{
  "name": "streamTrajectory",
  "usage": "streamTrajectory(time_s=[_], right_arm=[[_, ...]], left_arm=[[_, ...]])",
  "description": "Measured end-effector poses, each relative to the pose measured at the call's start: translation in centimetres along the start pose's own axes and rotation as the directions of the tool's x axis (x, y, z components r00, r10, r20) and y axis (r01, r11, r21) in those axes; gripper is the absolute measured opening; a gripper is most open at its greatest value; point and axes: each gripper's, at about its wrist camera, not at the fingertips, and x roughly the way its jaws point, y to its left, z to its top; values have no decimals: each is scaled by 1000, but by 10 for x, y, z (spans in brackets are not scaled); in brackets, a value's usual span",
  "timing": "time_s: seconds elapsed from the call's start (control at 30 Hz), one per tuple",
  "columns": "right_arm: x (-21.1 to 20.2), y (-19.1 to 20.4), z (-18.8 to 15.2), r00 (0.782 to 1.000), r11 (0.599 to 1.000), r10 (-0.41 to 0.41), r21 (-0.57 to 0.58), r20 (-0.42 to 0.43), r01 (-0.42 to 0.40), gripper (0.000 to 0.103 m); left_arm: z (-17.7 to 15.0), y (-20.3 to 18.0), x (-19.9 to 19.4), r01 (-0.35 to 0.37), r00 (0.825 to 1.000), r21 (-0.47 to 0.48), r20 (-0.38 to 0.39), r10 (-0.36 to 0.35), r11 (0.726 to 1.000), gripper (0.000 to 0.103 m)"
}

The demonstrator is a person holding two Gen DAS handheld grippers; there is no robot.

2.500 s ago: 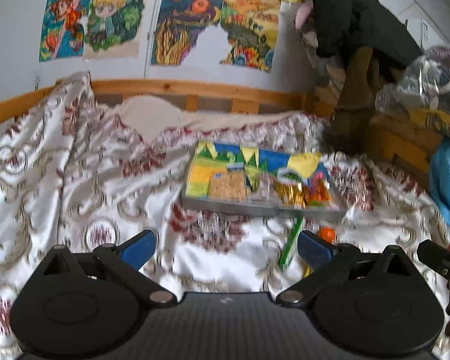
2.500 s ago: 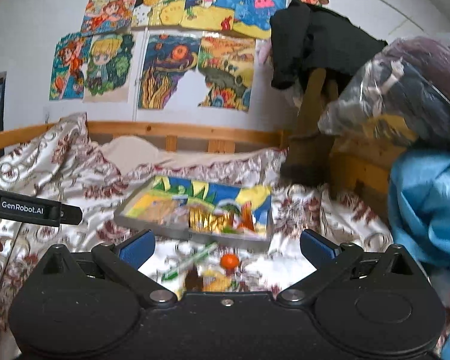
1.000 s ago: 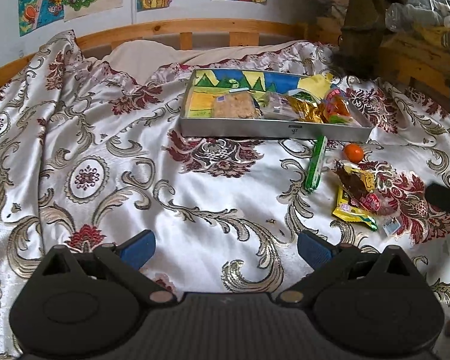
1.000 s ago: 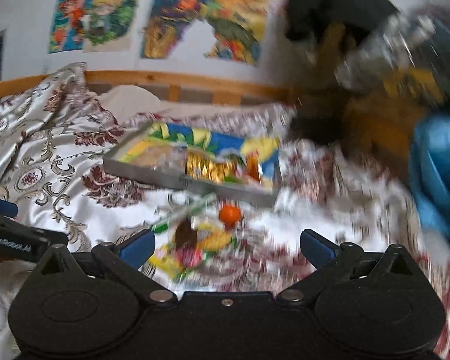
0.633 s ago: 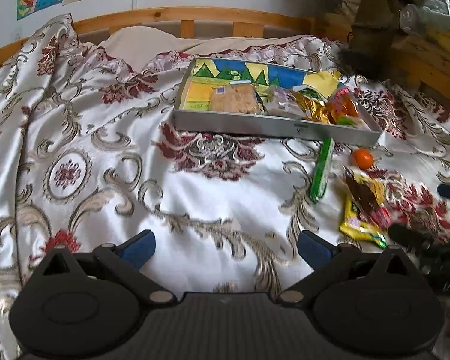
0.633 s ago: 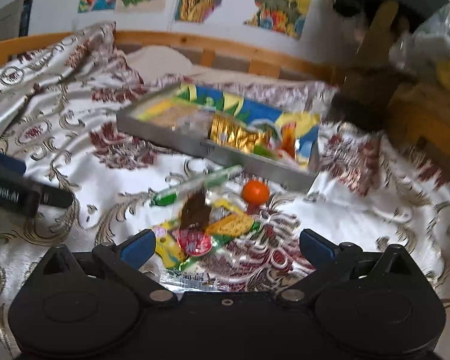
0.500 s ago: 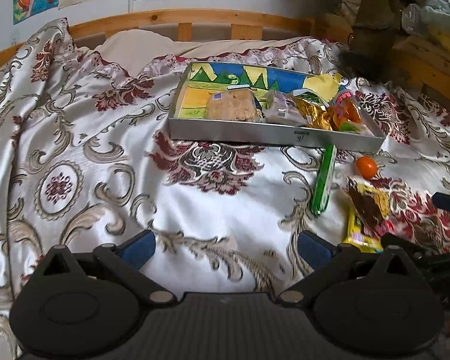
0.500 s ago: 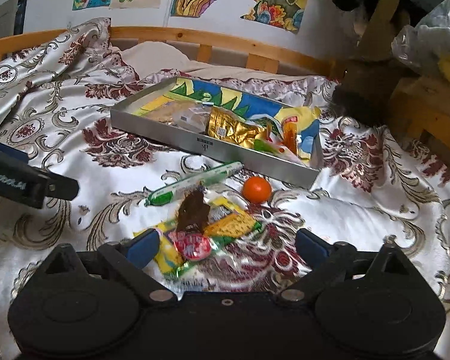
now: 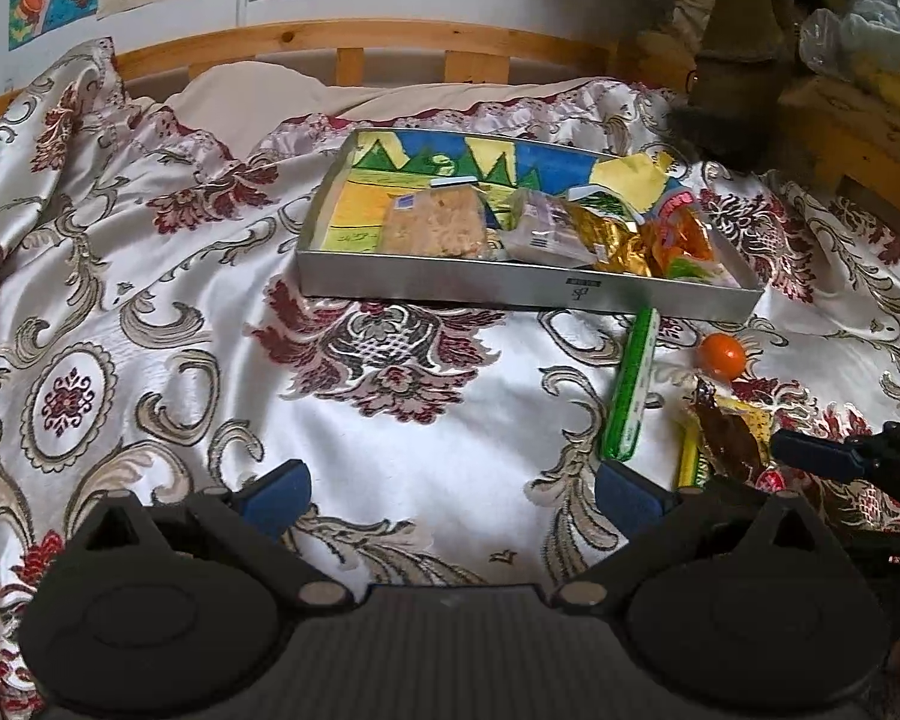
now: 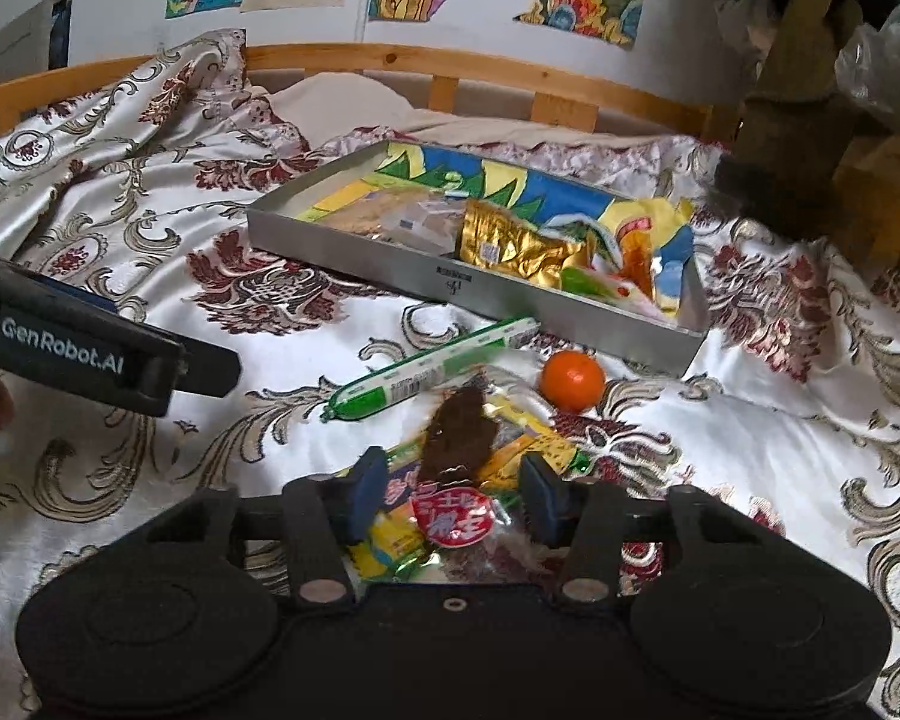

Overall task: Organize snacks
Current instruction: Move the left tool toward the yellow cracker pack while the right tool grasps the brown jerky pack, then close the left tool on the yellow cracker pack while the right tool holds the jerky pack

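Closing since half a second ago, the right tongs now straddle the crinkly snack packets on the satin bed, half shut, not visibly gripping; pickup looks imminent. At twelve o'clock sits the metal tray; a slick green tube and round orange lie between. The left tongs gape empty.

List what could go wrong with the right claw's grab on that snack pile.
1. The right claw straddles overlapping packets: the brown snack, the round red-label snack and yellow-green wrappers. Closing may pinch several at once or let one slip.
2. The silky bedspread bunches beneath, so fabric could get caught.
3. The orange ball sits loose nearby; a nudge might roll it away.
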Motion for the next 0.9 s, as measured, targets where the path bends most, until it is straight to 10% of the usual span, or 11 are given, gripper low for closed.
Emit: streamTrajectory(time_s=[0.47, 0.9], right_arm=[[-24, -49, -1, 980, 1000, -10, 13, -198, 13, 50], [-31, -68, -16, 978, 1000, -8, 13, -210, 11, 57]], left_arm=[[-4, -25, 1, 133, 991, 62, -12, -133, 989, 103], [6, -81, 26, 260, 965, 234, -106, -241, 937, 103]])
